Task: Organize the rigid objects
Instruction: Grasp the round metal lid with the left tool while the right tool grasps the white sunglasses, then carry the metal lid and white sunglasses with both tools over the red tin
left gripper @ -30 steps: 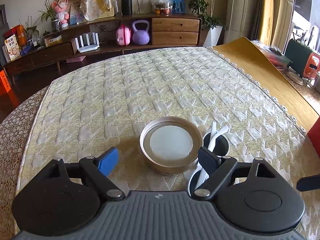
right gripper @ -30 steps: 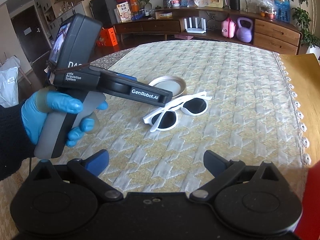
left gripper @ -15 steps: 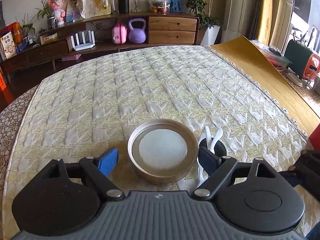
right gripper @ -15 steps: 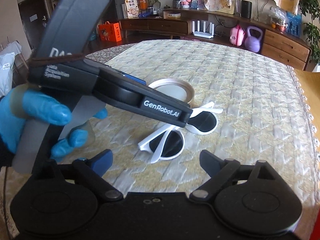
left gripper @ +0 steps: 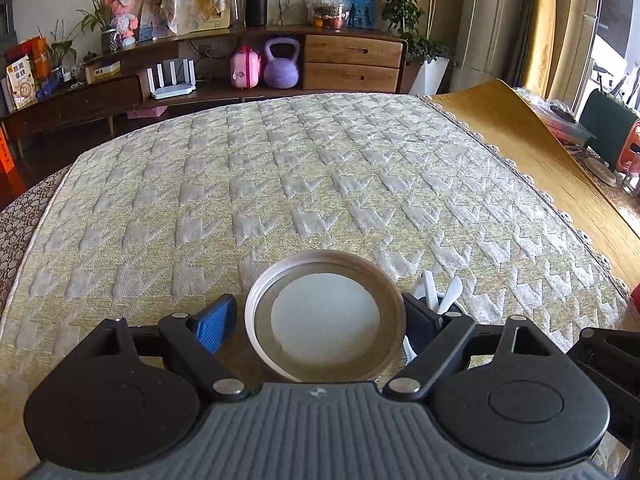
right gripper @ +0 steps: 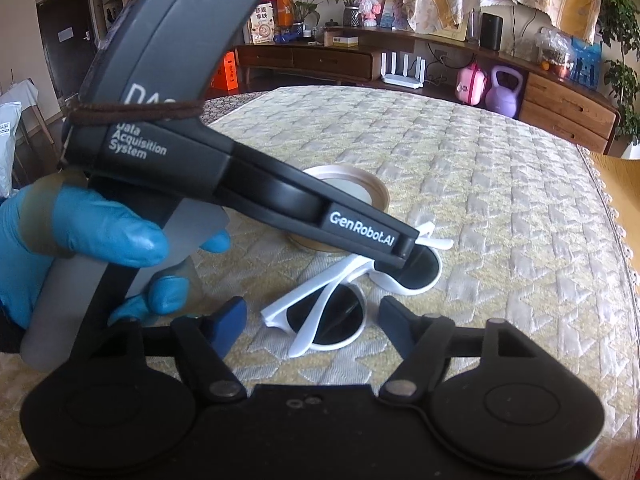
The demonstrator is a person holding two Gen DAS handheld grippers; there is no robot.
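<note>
A round metal lid [left gripper: 324, 316] with a white inner face lies on the quilted cloth. My left gripper [left gripper: 316, 326] stands open around it, one finger on each side of the rim; I see no squeeze. White sunglasses [right gripper: 320, 320] with dark lenses lie folded just right of the lid, and their arms [left gripper: 452, 296] show in the left wrist view too. My right gripper [right gripper: 312, 328] straddles the nearer lens with its jaws closing, and small gaps remain at both pads. In the right wrist view a blue-gloved hand [right gripper: 100, 232] holds the left gripper across the scene, hiding part of the lid [right gripper: 360, 188].
The yellow and cream quilted cloth [left gripper: 320, 184] covers the table, with a bare golden strip [left gripper: 520, 136] along its right side. Beyond the far edge stands a wooden sideboard [left gripper: 352, 64] with a purple kettlebell [left gripper: 281, 66]. Something red [left gripper: 636, 296] peeks in at the right edge.
My left gripper came forward, so the lid now lies between its fingers. My right gripper moved in low over the sunglasses and its jaws narrowed around the near lens.
</note>
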